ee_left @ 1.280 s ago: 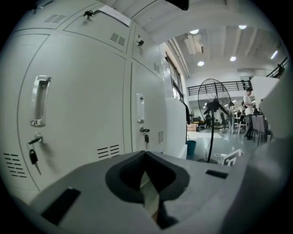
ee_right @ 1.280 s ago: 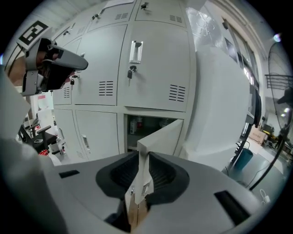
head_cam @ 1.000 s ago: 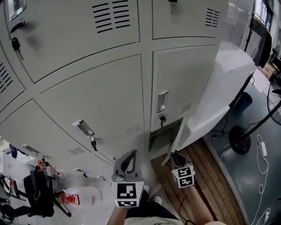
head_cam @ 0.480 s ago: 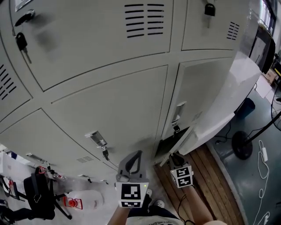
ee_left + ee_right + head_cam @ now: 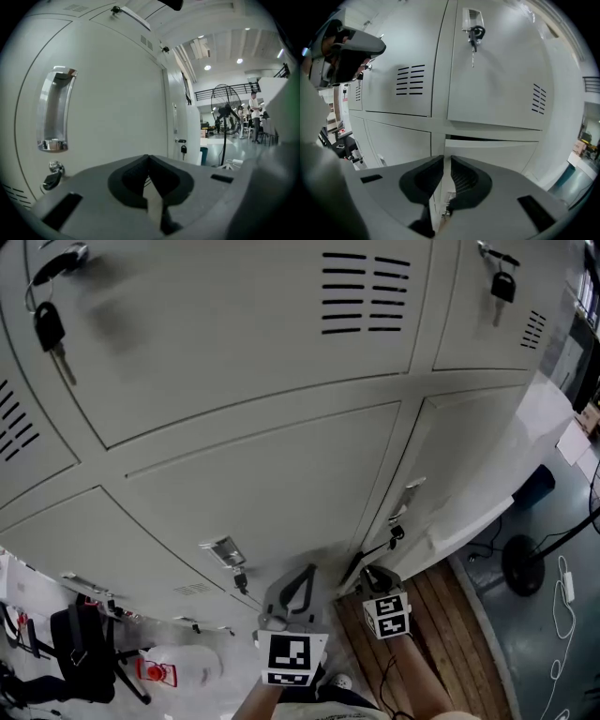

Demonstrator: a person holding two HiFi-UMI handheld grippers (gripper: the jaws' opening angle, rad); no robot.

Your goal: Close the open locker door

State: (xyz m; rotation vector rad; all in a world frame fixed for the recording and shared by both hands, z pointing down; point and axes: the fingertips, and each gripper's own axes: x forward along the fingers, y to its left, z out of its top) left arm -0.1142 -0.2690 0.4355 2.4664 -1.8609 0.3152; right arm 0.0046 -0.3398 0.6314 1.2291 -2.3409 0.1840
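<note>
The bottom right locker door (image 5: pixel 497 150) stands almost shut, with only a thin dark slit along its top in the right gripper view. My right gripper (image 5: pixel 367 574) is at the door's free left edge. Its jaws have just been closing and keep a narrow gap. The door's edge and latch line up with that gap, and I see no pad pressing on them. My left gripper (image 5: pixel 305 572) hangs shut and empty in front of the neighbouring locker, whose chrome handle (image 5: pixel 56 110) and key lock (image 5: pixel 54 171) fill the left gripper view.
A key (image 5: pixel 52 334) hangs from an upper left locker and a padlock (image 5: pixel 503 285) from an upper right one. Wooden flooring (image 5: pixel 441 615) lies under my right arm. A fan stand (image 5: pixel 525 568) is to the right, a black stand (image 5: pixel 84 652) and a white jug (image 5: pixel 178 667) to the left.
The locker door has swung from clearly open to almost shut, and the dark opening has vanished from the head view. Both grippers have moved in towards the lockers.
</note>
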